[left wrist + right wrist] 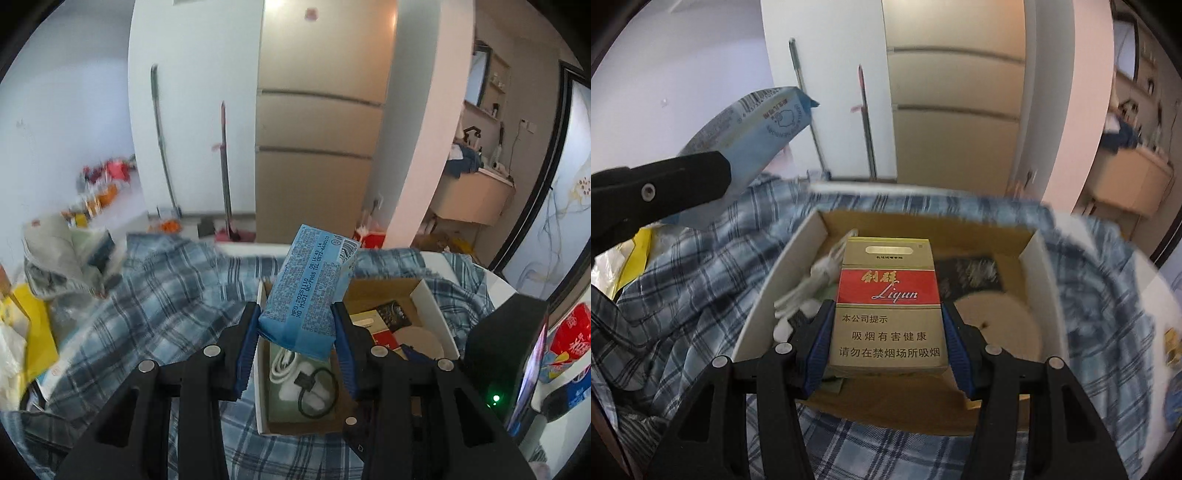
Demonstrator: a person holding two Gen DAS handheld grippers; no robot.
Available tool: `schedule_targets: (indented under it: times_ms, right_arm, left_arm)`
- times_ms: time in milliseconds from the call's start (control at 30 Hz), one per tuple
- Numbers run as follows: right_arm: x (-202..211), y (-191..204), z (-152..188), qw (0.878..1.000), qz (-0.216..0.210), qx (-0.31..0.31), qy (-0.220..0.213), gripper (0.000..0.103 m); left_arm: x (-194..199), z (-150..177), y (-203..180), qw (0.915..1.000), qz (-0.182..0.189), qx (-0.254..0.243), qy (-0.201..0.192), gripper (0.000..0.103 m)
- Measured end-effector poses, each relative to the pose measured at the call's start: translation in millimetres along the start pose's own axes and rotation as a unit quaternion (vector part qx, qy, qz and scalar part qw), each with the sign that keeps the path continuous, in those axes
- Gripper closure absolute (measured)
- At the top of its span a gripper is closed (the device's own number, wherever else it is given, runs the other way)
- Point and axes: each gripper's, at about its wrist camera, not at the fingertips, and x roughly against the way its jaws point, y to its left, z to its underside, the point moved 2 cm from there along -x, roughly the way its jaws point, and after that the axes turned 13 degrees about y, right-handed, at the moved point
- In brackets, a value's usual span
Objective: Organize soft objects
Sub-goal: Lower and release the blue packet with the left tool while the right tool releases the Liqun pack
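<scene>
Blue pads of the left gripper (297,345) pinch a soft pale-blue tissue pack (310,291), tilted up over the cardboard box (812,236). The right gripper (888,349) clamps a gold-and-red cigarette pack (888,299) above the same box. Best to lower each pack gently into a free spot, clear of the white cable (812,284), releasing only once it rests. The box sits on plaid cloth (701,295).

White wall (74,110) far left of the claw, tall beige panelled cabinet (317,147) straight ahead, two long-handled mops (225,166) leaning just left of it, pale pillar (428,147) to the right, wooden vanity counter (476,199) beyond, dark-framed door (546,184) far right, soft daylight.
</scene>
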Motion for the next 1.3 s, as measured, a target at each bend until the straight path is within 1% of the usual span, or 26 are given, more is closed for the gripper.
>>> schedule_targets:
  times_ms: [100,167,267,333,500,600,633,667,733,767,833,867,933,1000,1100,1133,1167,1233,1300]
  right_arm:
    - [-8.6,-2.1,1.8,1.0,-0.01,-0.004,0.017,0.048]
    - [-11.8,-0.9,2.6,1.0,-0.015,-0.001,0.023,0.048]
    - [-14.4,0.2,2.6,0.999,-0.022,0.0,0.03,0.048]
    - [-16.0,-1.0,2.4,0.999,-0.02,-0.005,0.032,0.048]
    - [-18.0,-3.9,1.1,0.999,-0.014,-0.01,0.032,0.047]
    - [-13.4,-6.2,-0.5,0.999,-0.019,-0.014,0.025,0.04]
    - [-10.5,-8.1,-1.5,1.0,-0.018,-0.017,0.02,0.039]
    - [-7.4,-10.4,-2.5,1.0,-0.017,-0.021,0.015,0.039]
    - [-0.9,-16.6,-5.1,0.999,-0.015,-0.029,0.008,0.039]
    - [2.6,-21.0,-6.6,0.999,-0.007,-0.034,0.003,0.039]
    - [8.5,-31.4,-10.2,0.999,0.028,-0.046,-0.01,0.039]
    - [11.3,-37.3,-11.6,0.997,0.045,-0.052,-0.019,0.039]
    - [15.4,-49.1,-14.2,0.995,0.075,-0.066,-0.032,0.039]
    - [17.4,-60.5,-17.0,0.994,0.075,-0.078,-0.035,0.039]
    - [18.2,-74.0,-19.2,0.992,0.072,-0.099,-0.036,0.039]
    - [18.7,-76.6,-18.8,0.991,0.072,-0.103,-0.037,0.039]
    - [18.2,-77.5,-18.9,0.991,0.072,-0.103,-0.037,0.039]
    - [18.3,-76.2,-19.2,0.992,0.074,-0.095,-0.036,0.039]
    - [21.8,-70.9,-20.9,0.994,0.076,-0.073,-0.043,0.039]
  left_arm:
    - [-7.8,-0.3,3.0,1.0,-0.005,0.001,0.007,0.062]
    - [-10.7,-0.1,3.9,0.9999,-0.001,0.0,0.013,0.062]
    - [-11.6,-0.3,3.6,0.9999,-0.007,-0.002,0.012,0.062]
    - [-12.8,-1.4,6.2,0.9999,-0.006,-0.001,0.014,0.062]
    - [-13.4,-1.8,6.2,0.9998,-0.007,0.0,0.017,0.062]
    - [-16.2,-1.0,4.4,0.9998,-0.007,-0.003,0.021,0.062]
    - [-17.0,-0.9,4.1,0.9997,-0.008,-0.003,0.021,0.062]
    - [-18.2,-0.8,4.0,0.9998,-0.006,-0.003,0.021,0.062]
    - [-19.5,-0.8,5.4,0.9998,0.011,0.001,0.016,0.062]
    - [-21.5,-0.6,7.2,0.9997,0.021,0.009,0.013,0.062]
    - [-27.6,1.7,9.9,0.999,0.036,0.025,0.003,0.062]
    - [-32.2,3.1,8.8,0.9986,0.048,0.021,0.001,0.062]
    - [-43.3,5.7,3.2,0.9985,0.055,0.005,0.004,0.062]
    - [-52.7,8.4,-1.0,0.9984,0.057,-0.002,0.006,0.062]
    - [-69.1,10.2,-3.9,0.9984,0.049,-0.004,0.028,0.062]
    - [-74.7,11.0,-2.8,0.9985,0.041,-0.002,0.036,0.062]
    - [-79.1,11.7,-1.0,0.9984,0.037,0.003,0.043,0.062]
    - [-85.7,12.3,3.5,0.9976,0.042,0.011,0.055,0.062]
    - [-90.8,12.8,6.6,0.9964,0.049,0.017,0.067,0.062]
